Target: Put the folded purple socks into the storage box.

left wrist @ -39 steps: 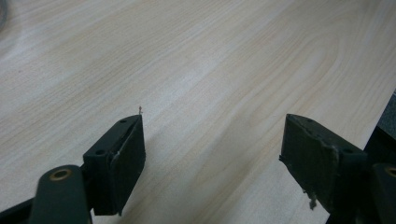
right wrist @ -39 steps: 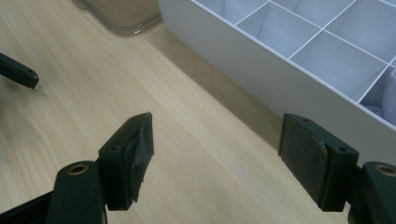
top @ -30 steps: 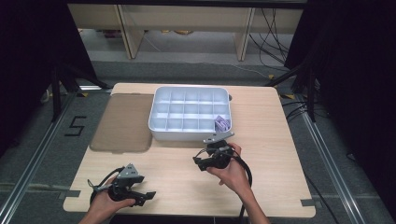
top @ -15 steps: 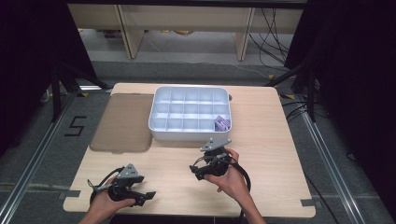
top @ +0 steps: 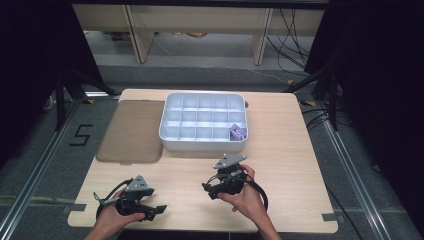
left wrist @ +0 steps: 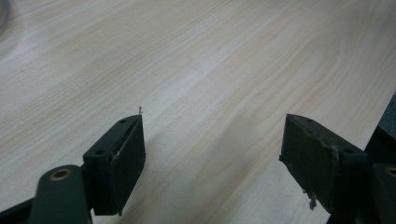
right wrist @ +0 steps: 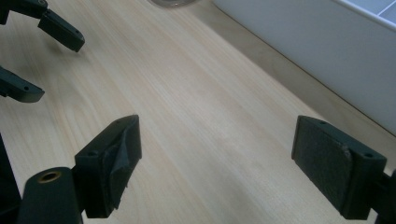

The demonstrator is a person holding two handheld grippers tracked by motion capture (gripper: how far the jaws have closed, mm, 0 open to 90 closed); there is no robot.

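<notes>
A white compartment tray [top: 202, 143] stands at the middle of the table, with a small purple item [top: 237, 133] in its near right compartment. My right gripper [top: 207, 190] is low over the wood in front of the tray, pointing left. Its jaws have just been opening, and in the right gripper view they [right wrist: 215, 163] stand wide apart with bare wood between them. My left gripper [top: 159, 211] is near the table's front left edge, pointing right. In the left gripper view it [left wrist: 212, 154] is open over bare wood.
A brown flat mat [top: 131, 131] lies left of the tray. The tray's white wall [right wrist: 317, 51] runs along the upper right of the right gripper view, and the left gripper's jaws show at its top left. Cables trail from both grippers.
My right gripper has drawn back a little from the tray's near right corner toward the front edge and turned to the left. The left gripper has stayed in place.
</notes>
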